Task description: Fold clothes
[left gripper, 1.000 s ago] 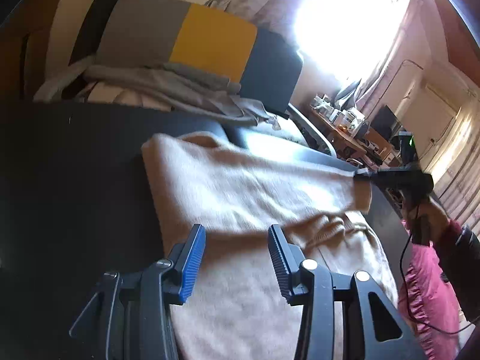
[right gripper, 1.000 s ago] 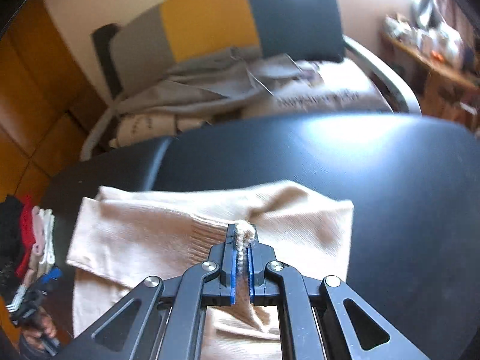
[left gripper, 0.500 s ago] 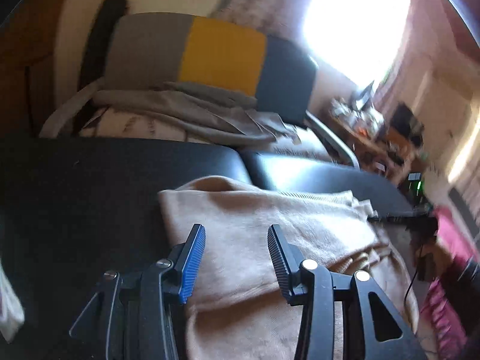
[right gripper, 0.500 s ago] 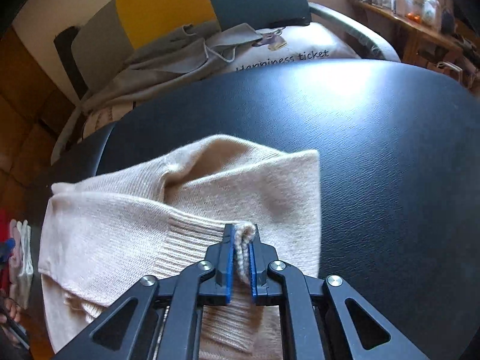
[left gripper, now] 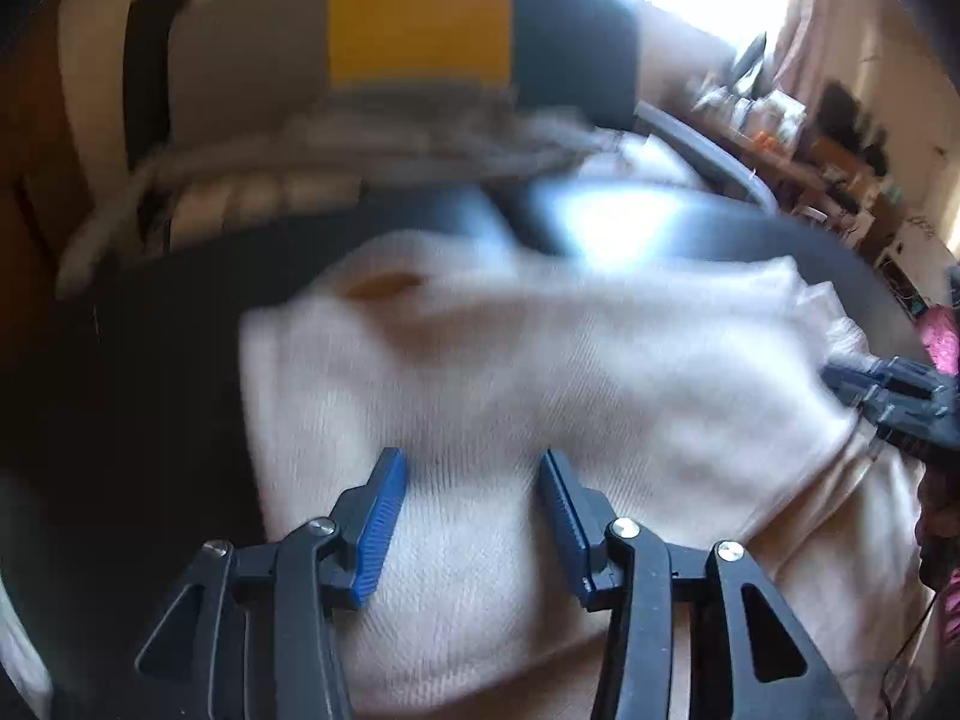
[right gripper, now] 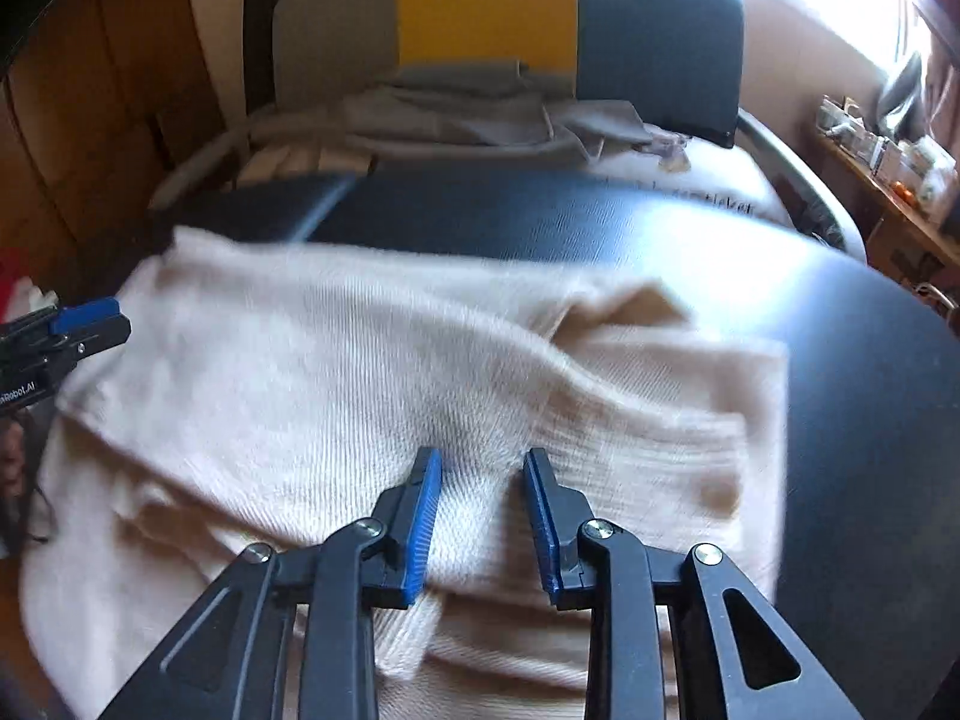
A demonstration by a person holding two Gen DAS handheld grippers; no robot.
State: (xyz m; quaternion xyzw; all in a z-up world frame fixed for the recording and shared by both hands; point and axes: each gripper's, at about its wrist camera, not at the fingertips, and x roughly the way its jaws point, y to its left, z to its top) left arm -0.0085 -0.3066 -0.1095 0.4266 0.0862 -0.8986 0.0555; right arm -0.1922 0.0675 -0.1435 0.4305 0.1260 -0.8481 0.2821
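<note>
Left wrist view
- Left gripper [left gripper: 471, 468]: jaws apart and opening; blue pads clear of the knit, nothing pinched between them.
- Sweater [left gripper: 540, 372]: cream knit, spread on the black table [left gripper: 150, 360], directly under the fingers; picture blurred, folds hard to read.
- Right gripper [left gripper: 840, 375]: seen at the far right edge, tips over the sweater's right side; jaw gap cannot be told from here.
- Behind the table: chair [left gripper: 420, 42] with grey, yellow and dark panels, grey clothes [left gripper: 390, 144] piled on its seat.

Right wrist view
- Right gripper [right gripper: 483, 468]: jaws parted and opening; sweater [right gripper: 360, 360] lies beneath and between the pads, not clamped.
- Sweater, position: on the black table [right gripper: 870, 420], a folded layer running across it, ribbed edge just below the fingers.
- Left gripper [right gripper: 90, 315]: at the left edge, tip beside the sweater's left side.
- Background: same chair [right gripper: 486, 6], grey clothes [right gripper: 468, 114] on the seat, cluttered shelf [right gripper: 888, 162] to the right.
</note>
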